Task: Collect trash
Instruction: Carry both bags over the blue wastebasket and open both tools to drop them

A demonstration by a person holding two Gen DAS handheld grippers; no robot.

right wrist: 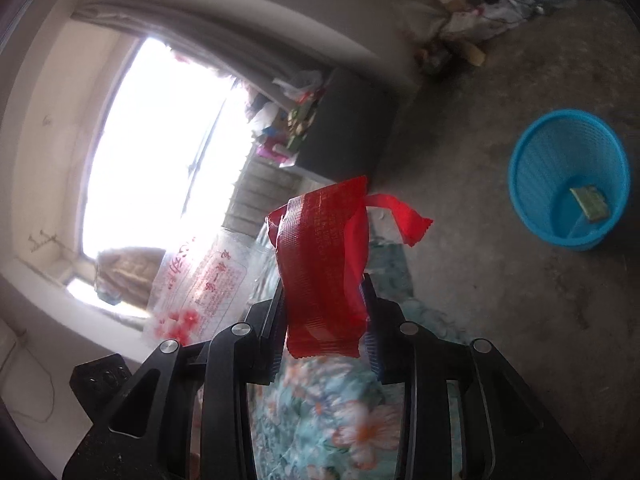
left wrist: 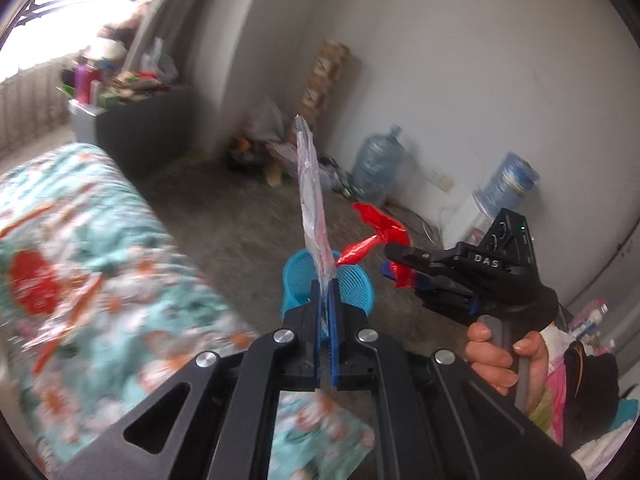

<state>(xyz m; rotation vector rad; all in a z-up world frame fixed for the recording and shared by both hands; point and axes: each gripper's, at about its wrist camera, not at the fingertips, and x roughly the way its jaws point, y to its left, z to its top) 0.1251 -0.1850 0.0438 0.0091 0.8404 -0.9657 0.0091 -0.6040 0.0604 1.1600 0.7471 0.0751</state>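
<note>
Bare floor [right wrist: 500, 300] beyond our wrapper-clamping grippers [left wrist: 326, 300] [right wrist: 324, 312], blue basket [right wrist: 568, 178] right, one green packet [right wrist: 590, 202] inside.

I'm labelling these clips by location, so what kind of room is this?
Probably a lived-in bedroom: a bed with a floral quilt, a bare concrete floor holding a blue wastebasket, and large water jugs against the wall.
</note>
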